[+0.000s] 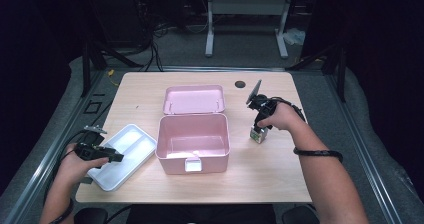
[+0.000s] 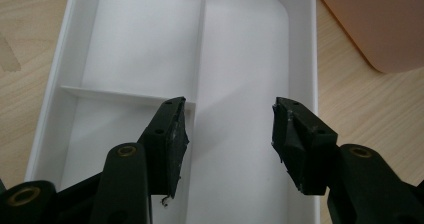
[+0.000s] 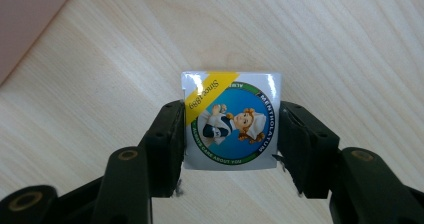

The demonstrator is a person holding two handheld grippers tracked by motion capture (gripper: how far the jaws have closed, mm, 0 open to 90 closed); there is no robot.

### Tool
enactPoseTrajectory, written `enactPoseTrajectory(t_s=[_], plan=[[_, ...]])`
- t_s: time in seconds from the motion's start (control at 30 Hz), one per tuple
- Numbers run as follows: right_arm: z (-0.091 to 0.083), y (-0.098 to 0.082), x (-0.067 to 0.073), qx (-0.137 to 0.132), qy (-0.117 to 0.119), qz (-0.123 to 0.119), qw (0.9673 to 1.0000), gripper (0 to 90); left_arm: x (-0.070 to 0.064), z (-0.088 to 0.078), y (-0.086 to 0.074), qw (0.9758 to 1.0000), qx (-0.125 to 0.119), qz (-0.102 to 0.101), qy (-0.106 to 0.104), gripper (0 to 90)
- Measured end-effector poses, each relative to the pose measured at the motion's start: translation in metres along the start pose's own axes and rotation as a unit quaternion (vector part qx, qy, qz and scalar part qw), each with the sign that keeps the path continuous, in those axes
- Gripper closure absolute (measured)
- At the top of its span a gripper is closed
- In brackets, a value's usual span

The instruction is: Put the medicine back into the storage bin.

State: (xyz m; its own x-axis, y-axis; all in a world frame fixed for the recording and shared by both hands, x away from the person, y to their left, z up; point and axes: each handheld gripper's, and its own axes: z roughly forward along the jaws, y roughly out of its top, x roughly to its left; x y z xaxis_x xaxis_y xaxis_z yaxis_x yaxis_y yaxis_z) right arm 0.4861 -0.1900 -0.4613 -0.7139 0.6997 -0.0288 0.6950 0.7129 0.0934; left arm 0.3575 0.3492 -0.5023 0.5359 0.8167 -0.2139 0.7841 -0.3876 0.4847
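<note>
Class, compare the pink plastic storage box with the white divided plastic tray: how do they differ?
The pink plastic storage box is deep with a hinged lid thrown open; the white divided plastic tray is shallow and lidless. The box has one cavity; the tray has partitioned compartments. Both lie empty on the wooden table.

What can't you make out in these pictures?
- Small box, right gripper view: the jaws cover its sides; whether the pads press it is unclear.
- Small box, high view: too small to read its label.
- White tray, left gripper view: its near end is behind the left gripper and cut off by the bottom edge.
- Pink box, high view: its front wall hides part of its floor.
</note>
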Motion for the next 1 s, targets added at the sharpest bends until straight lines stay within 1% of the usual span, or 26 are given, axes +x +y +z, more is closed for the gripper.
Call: enactPoseTrajectory(t_s=[0.03,0.1,0.13,0.17,0.2,0.27,0.3,0.33,0.37,0.4,0.43,0.47,0.5,0.53,0.57,0.63,0.67,0.77,0.8,0.87,1.0], plan=[[-0.001,0.000,0.001,-0.011,0.002,-0.002,0.9999,46.4,0.000,0.000,0.000,1.0000,0.000,-0.001,0.000,47.6],[-0.005,0.000,0.002,-0.016,0.006,-0.006,0.9998,46.5,0.000,0.000,0.000,1.0000,0.000,0.000,0.000,47.6],[-0.007,0.000,0.003,-0.018,0.004,-0.012,0.9998,46.5,0.000,0.000,0.000,1.0000,0.000,0.000,0.000,47.6],[-0.011,0.001,0.004,-0.008,-0.002,-0.018,0.9998,46.5,0.000,0.000,0.000,1.0000,0.000,0.000,-0.001,47.6],[-0.013,0.000,0.006,-0.017,-0.009,-0.019,0.9996,46.5,0.000,0.000,0.000,1.0000,0.000,0.001,-0.001,47.6],[-0.018,0.000,0.007,-0.031,0.008,-0.033,0.9990,46.6,0.000,0.000,0.000,1.0000,0.000,0.000,-0.001,47.6],[-0.020,0.000,0.008,-0.035,0.012,-0.036,0.9987,46.6,0.000,0.000,0.000,1.0000,0.000,-0.001,-0.002,47.6],[-0.023,0.000,0.009,-0.037,0.012,-0.044,0.9983,46.6,0.000,0.000,0.000,1.0000,0.001,-0.001,-0.002,47.6],[-0.027,0.000,0.011,-0.034,-0.004,-0.058,0.9977,46.6,0.000,0.000,0.000,1.0000,0.000,-0.001,-0.002,47.6],[-0.028,0.000,0.012,-0.046,0.010,-0.066,0.9967,46.7,0.000,0.000,0.000,1.0000,0.000,-0.001,-0.002,47.6],[-0.030,0.000,0.013,-0.039,0.003,-0.076,0.9963,46.7,0.000,0.000,0.000,1.0000,0.000,-0.002,-0.002,47.6],[-0.032,0.000,0.014,-0.049,0.003,-0.087,0.9950,46.7,0.000,0.000,0.000,1.0000,0.001,-0.001,-0.003,47.6],[-0.034,0.000,0.017,-0.049,-0.005,-0.100,0.9938,46.7,0.000,0.000,0.000,1.0000,0.001,-0.001,-0.003,47.6],[-0.037,0.000,0.017,-0.042,-0.007,-0.112,0.9928,46.7,0.000,0.001,0.000,1.0000,0.001,-0.001,-0.003,47.6],[-0.039,0.000,0.020,-0.046,-0.006,-0.127,0.9909,46.7,0.000,0.001,0.000,1.0000,0.001,-0.001,-0.003,47.6],[-0.043,0.000,0.023,-0.044,-0.006,-0.150,0.9876,46.7,0.000,0.001,0.000,1.0000,0.001,-0.002,-0.003,47.6],[-0.044,0.000,0.025,-0.045,-0.006,-0.157,0.9866,46.8,0.000,0.001,0.000,1.0000,0.001,-0.002,-0.003,47.6],[-0.050,0.001,0.030,-0.042,0.004,-0.186,0.9816,46.8,0.000,0.001,0.000,1.0000,0.001,-0.002,-0.003,47.6],[-0.052,0.001,0.032,-0.045,-0.004,-0.195,0.9798,46.8,0.000,0.001,0.000,1.0000,0.000,-0.002,-0.003,47.6],[-0.058,0.001,0.035,-0.039,0.003,-0.209,0.9771,46.9,0.000,0.001,0.000,1.0000,0.001,-0.001,-0.003,47.6],[-0.071,0.001,0.044,-0.043,0.008,-0.238,0.9704,47.0,0.000,0.001,0.000,1.0000,0.000,0.000,-0.004,47.6]])
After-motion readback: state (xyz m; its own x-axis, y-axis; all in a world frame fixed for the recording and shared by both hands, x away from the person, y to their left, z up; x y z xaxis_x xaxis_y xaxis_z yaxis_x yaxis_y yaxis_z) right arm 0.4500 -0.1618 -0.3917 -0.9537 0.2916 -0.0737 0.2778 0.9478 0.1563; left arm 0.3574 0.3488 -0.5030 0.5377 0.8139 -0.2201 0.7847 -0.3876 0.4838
